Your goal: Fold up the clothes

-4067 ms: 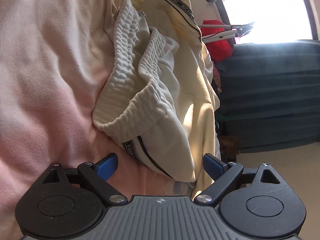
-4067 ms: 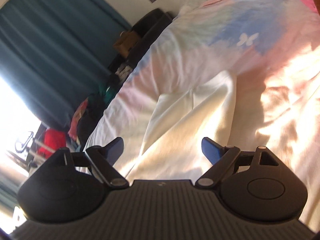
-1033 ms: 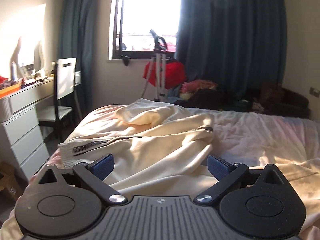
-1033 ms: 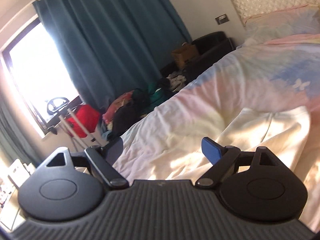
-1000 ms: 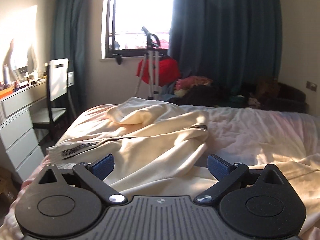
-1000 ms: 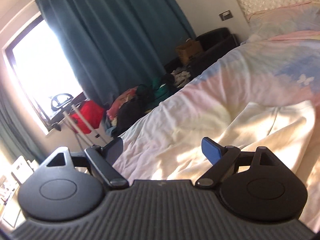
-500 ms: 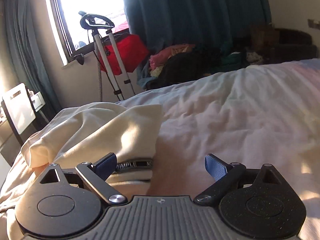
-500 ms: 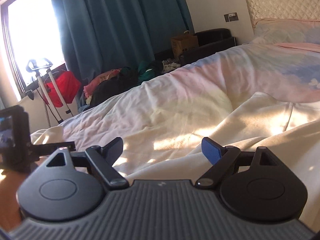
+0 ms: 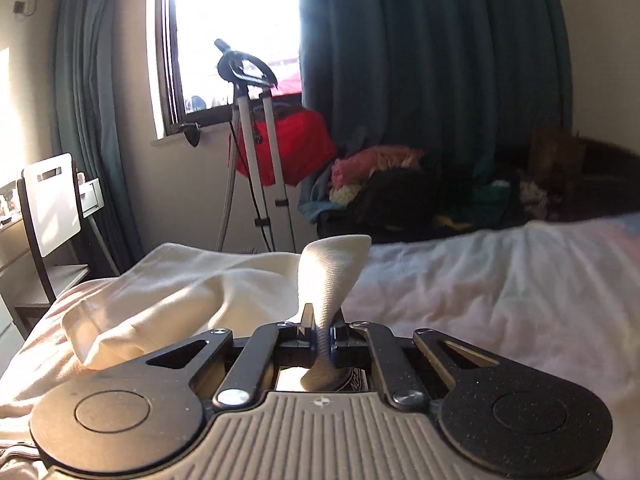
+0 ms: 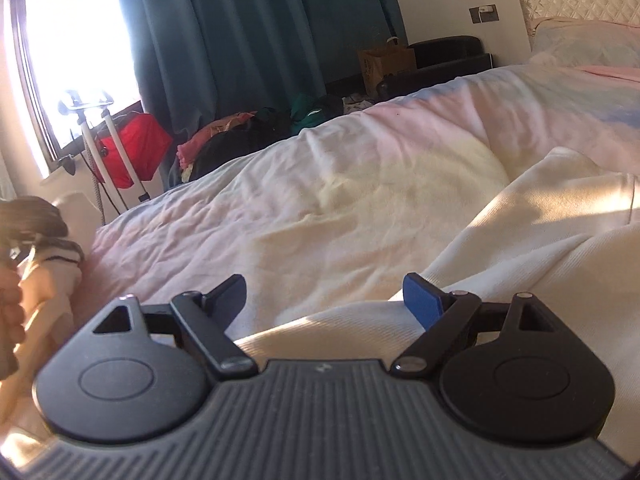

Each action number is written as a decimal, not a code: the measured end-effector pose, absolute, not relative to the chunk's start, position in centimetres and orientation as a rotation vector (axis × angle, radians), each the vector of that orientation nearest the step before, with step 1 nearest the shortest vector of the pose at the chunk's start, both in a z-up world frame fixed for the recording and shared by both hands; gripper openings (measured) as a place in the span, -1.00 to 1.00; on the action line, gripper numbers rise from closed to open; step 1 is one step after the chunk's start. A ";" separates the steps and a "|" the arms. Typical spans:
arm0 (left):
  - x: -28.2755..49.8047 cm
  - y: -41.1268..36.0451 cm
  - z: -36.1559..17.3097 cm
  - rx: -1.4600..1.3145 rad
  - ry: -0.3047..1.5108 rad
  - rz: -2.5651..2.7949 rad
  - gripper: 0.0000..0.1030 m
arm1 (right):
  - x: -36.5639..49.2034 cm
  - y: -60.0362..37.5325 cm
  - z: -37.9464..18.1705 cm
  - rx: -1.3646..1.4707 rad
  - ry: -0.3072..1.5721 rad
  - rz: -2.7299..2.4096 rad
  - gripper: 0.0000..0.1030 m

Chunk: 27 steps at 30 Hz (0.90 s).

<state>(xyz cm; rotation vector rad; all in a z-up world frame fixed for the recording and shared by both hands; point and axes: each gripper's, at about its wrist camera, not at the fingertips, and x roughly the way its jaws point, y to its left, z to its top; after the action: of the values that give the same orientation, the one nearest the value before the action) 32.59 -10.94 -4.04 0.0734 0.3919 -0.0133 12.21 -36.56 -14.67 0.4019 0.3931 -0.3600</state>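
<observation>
A cream ribbed garment [image 9: 168, 300] lies crumpled on the bed. My left gripper [image 9: 321, 334] is shut on a fold of it; a tongue of cloth [image 9: 332, 268] stands up between the closed fingers. My right gripper [image 10: 324, 296] is open and empty, low over another part of the cream garment [image 10: 540, 240], which spreads to the right and under the fingers. The left hand and its striped cuff show at the far left edge of the right wrist view [image 10: 48, 252].
The pastel duvet [image 10: 340, 184] covers the bed. Beyond it are teal curtains [image 9: 420, 60], a bright window, a white stand with a red bag [image 9: 296, 148], a clothes pile [image 9: 400, 176] and a dark sofa. A white chair [image 9: 52, 200] stands at the left.
My left gripper was open half a second ago and is now shut on a fold of the cream garment. My right gripper dropped lower and closer over the cloth and stays open.
</observation>
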 end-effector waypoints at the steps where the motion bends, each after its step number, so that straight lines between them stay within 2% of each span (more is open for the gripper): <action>1: 31.5 -9.3 -2.7 0.030 0.370 -0.006 -0.88 | 12.1 -36.5 -14.5 0.396 0.393 -0.361 0.68; 10: 28.9 7.7 -2.3 -0.140 0.465 0.378 -0.87 | 10.3 -34.5 -11.8 0.357 0.383 -0.312 0.68; 15: 28.1 14.2 -5.9 -0.279 0.665 0.368 -0.77 | 9.9 -32.8 -11.2 0.297 0.383 -0.267 0.68; 18: 25.2 15.5 -5.2 -0.330 0.636 0.319 -0.48 | 10.0 -31.9 -11.0 0.273 0.381 -0.217 0.68; 19: 24.1 15.3 -4.6 -0.320 0.616 0.303 -0.19 | 10.0 -31.7 -11.0 0.270 0.380 -0.197 0.68; 20: 23.1 14.8 -3.9 -0.303 0.592 0.282 -0.01 | 10.0 -31.5 -10.9 0.268 0.379 -0.177 0.68; 22: 20.9 13.1 -2.3 -0.254 0.544 0.234 0.09 | 9.9 -31.1 -10.7 0.274 0.368 -0.134 0.68; 26: 16.3 9.2 0.7 -0.194 0.479 0.140 0.45 | 9.3 -30.5 -10.4 0.270 0.351 -0.075 0.68; 27: 14.9 8.2 1.3 -0.184 0.464 0.119 0.47 | 9.1 -30.5 -10.3 0.277 0.350 -0.059 0.68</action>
<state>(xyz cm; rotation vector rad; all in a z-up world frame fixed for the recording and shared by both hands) 14.89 8.19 1.30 -0.1844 0.4641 0.1194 9.09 -30.50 -10.26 0.2775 0.3504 -0.0586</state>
